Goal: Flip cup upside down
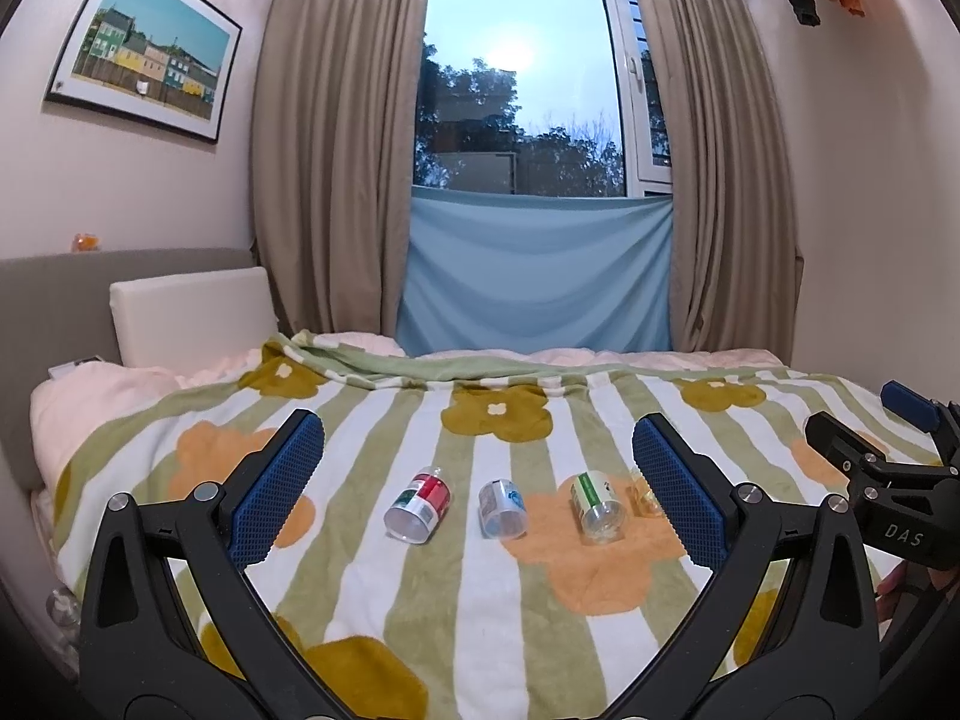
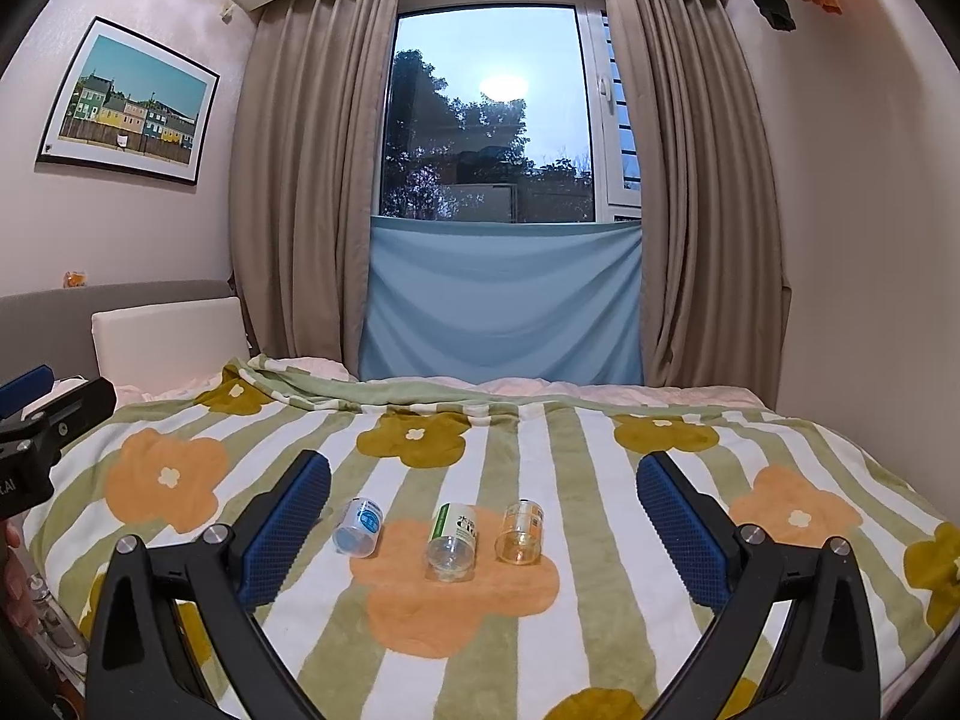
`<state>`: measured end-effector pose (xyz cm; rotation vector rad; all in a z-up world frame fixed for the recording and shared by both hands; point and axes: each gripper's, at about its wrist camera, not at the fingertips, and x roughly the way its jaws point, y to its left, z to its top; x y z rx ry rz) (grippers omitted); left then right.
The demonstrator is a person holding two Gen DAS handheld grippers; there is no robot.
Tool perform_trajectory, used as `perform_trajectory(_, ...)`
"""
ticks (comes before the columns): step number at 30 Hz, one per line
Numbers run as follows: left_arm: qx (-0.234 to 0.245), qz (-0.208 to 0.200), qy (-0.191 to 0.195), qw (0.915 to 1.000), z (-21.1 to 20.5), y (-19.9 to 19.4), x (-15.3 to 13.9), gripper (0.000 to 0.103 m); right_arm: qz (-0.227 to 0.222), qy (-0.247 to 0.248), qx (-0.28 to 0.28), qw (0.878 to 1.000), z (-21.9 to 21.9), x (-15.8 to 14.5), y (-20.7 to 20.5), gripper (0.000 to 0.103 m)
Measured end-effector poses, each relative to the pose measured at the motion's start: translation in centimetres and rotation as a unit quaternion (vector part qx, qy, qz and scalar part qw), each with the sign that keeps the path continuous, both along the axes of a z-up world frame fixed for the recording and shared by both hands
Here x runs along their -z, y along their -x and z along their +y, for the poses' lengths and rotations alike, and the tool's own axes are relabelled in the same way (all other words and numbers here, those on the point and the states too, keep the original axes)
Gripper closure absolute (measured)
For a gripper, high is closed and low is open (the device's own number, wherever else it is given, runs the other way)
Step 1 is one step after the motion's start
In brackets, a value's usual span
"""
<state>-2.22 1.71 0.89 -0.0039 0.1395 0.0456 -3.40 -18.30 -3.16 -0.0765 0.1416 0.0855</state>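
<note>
Both the left gripper [image 1: 477,468] and right gripper [image 2: 483,507] hang spread wide, holding nothing, above the bed [image 2: 600,630]. Four cups [image 1: 503,509] lie tipped in a row on its blanket [image 1: 384,420], ahead of the fingers.

Right tool [image 2: 483,519] held wide open above the flowered blanket [image 2: 600,438]; between its blue pads [image 2: 288,525], three small plastic cups in a row: blue-labelled cup [image 2: 359,527], green-labelled cup [image 2: 453,543], clear amber-tinted cup [image 2: 520,533]; left tool [image 2: 36,420] at far left edge.
</note>
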Motion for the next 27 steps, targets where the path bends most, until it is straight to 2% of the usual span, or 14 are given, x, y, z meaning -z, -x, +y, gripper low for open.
perform_trajectory(14,-0.003,0.015,-0.001,0.9999,-0.2,-0.5,-0.1,0.0,-0.011,-0.005,0.008,1.0,0.1,0.0,0.6,0.001)
perform_trajectory(27,-0.004,0.029,0.004,0.9996,-0.1,-1.0,0.0,0.0,-0.003,-0.019,0.015,1.0,-1.1,0.2,0.3,0.001)
